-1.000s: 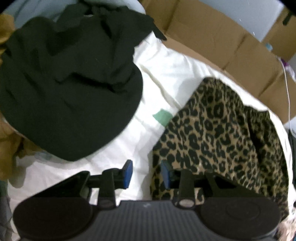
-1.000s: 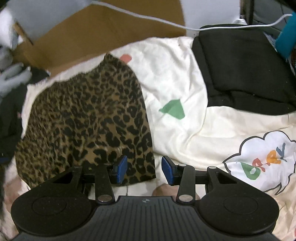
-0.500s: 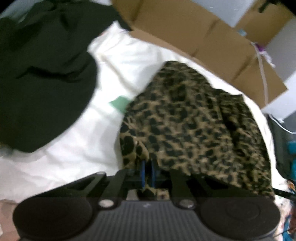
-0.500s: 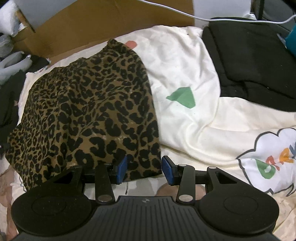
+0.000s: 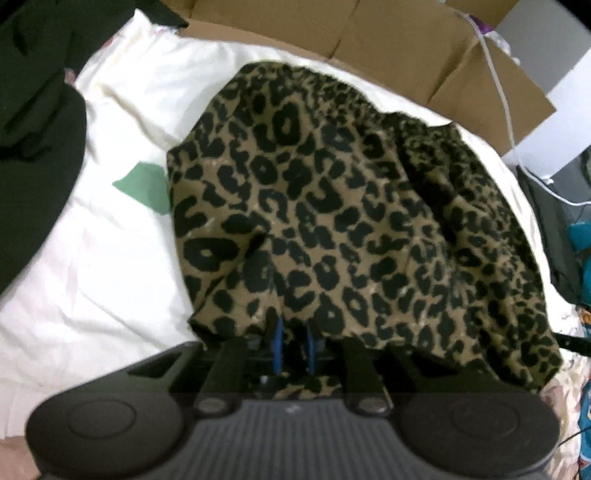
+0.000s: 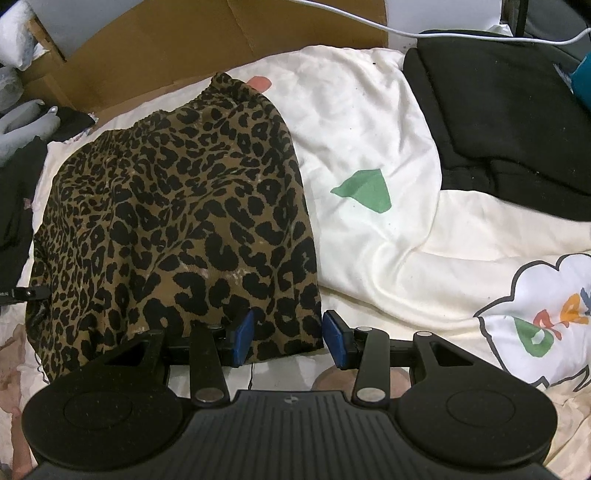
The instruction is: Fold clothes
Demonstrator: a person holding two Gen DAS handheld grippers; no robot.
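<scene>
A leopard-print garment (image 5: 351, 203) lies spread on a white bedsheet (image 5: 92, 277). My left gripper (image 5: 293, 347) has its near left corner bunched between the blue pads. The cloth drapes over the fingers; the jaws are narrow and opening slightly, with fabric still between them. In the right wrist view the same garment (image 6: 177, 206) fills the left half. My right gripper (image 6: 290, 338) stands open over its near right corner. The hem lies between the fingers and the pads do not press it.
A black garment pile (image 5: 33, 129) sits left of the leopard piece, and folded black clothes (image 6: 509, 122) lie at the far right. Cardboard (image 6: 184, 44) lines the back of the bed, with a white cable (image 6: 406, 31) across it. The printed sheet (image 6: 369, 129) is bare between them.
My left gripper moved right from the bare sheet onto the garment's near corner and shut on it, gathering the cloth. The right gripper sank slightly toward the hem, still open.
</scene>
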